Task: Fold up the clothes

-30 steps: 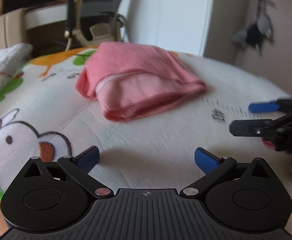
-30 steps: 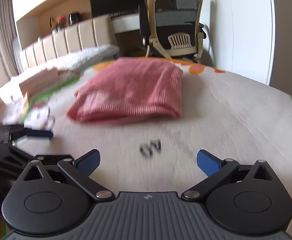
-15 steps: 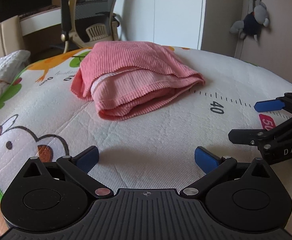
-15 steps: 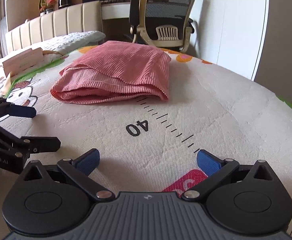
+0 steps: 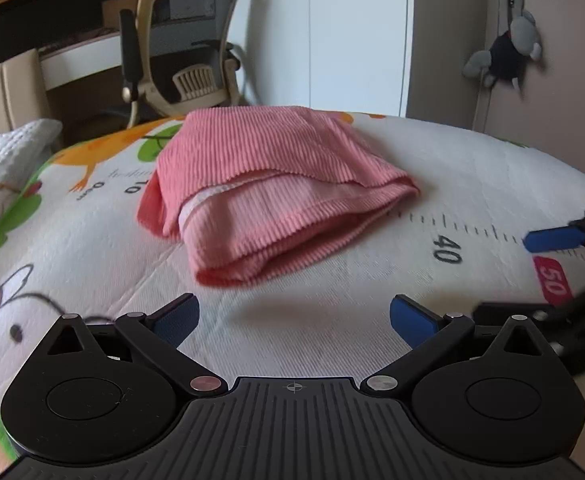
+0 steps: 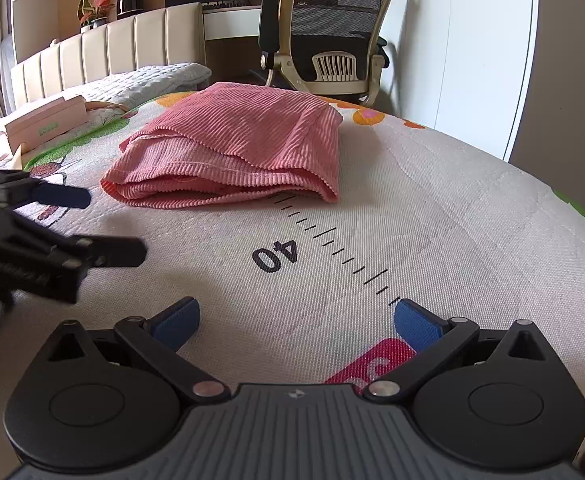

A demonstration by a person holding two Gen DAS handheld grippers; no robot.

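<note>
A pink ribbed garment (image 5: 268,184) lies folded in a thick stack on the printed white mat (image 5: 472,168), just ahead of both grippers. My left gripper (image 5: 292,318) is open and empty, low over the mat a short way in front of the stack's near edge. The right gripper (image 6: 294,320) is also open with nothing between its fingers, close to the printed "40". From the right wrist view the folded garment (image 6: 236,148) sits ahead and left. Each gripper shows at the side of the other's view: the right one (image 5: 564,272), the left one (image 6: 52,228).
A mesh office chair (image 6: 328,32) and a desk stand beyond the mat's far edge. A padded headboard (image 6: 104,52), a white quilted blanket (image 6: 144,84) and a pink box (image 6: 44,124) lie to the left. A plush toy (image 5: 508,52) hangs on the right wall.
Both grippers have moved a little closer to the folded garment and stayed open. The left gripper now reaches further into the right wrist view.
</note>
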